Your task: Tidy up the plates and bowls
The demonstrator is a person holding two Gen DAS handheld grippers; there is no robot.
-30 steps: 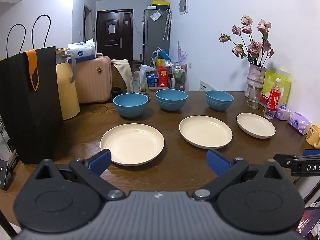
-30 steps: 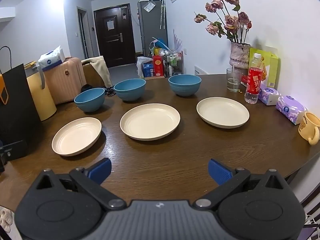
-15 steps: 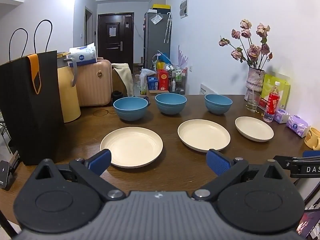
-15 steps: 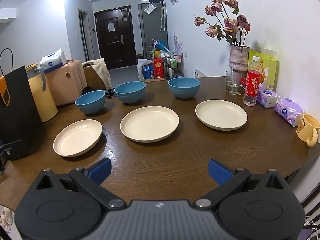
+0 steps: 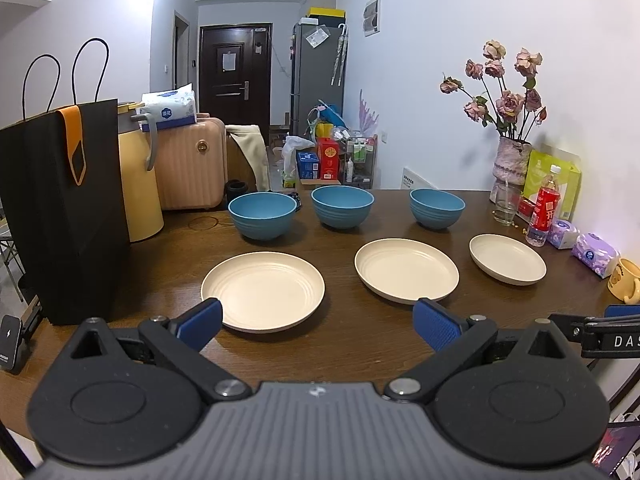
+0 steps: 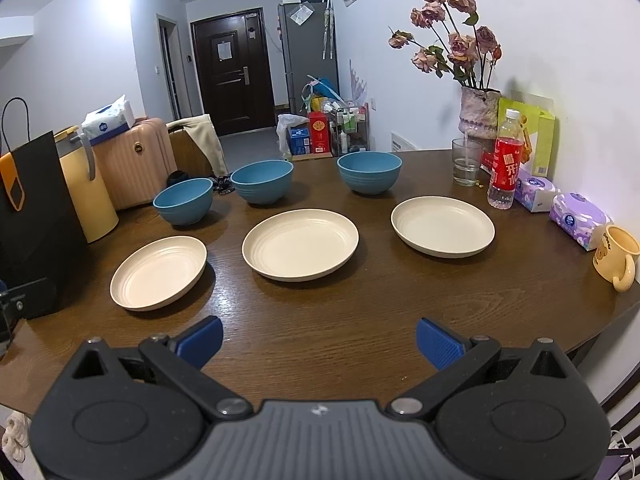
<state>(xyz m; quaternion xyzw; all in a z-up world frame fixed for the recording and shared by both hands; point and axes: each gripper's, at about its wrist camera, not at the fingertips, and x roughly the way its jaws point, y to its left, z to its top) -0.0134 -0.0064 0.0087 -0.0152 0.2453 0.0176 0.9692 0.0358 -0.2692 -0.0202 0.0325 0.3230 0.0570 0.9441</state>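
Three cream plates sit in a row on the brown wooden table (image 5: 360,344): left plate (image 5: 263,290), middle plate (image 5: 406,271), right plate (image 5: 507,258). Behind them stand three blue bowls: left bowl (image 5: 262,215), middle bowl (image 5: 342,206), right bowl (image 5: 436,207). My left gripper (image 5: 318,324) is open and empty, just in front of the left plate. My right gripper (image 6: 319,342) is open and empty above the table's near edge, short of the middle plate (image 6: 300,243); the right plate (image 6: 443,226) and left plate (image 6: 159,266) flank it.
A black paper bag (image 5: 64,208) and a yellow bin (image 5: 138,196) stand at the table's left. At the right are a flower vase (image 6: 478,114), a glass (image 6: 466,162), a red bottle (image 6: 507,160), tissue packs (image 6: 578,220) and a yellow mug (image 6: 616,254).
Both grippers have tilted or drawn back slightly, so the plates and bowls sit a little lower in view. Nothing on the table has moved.
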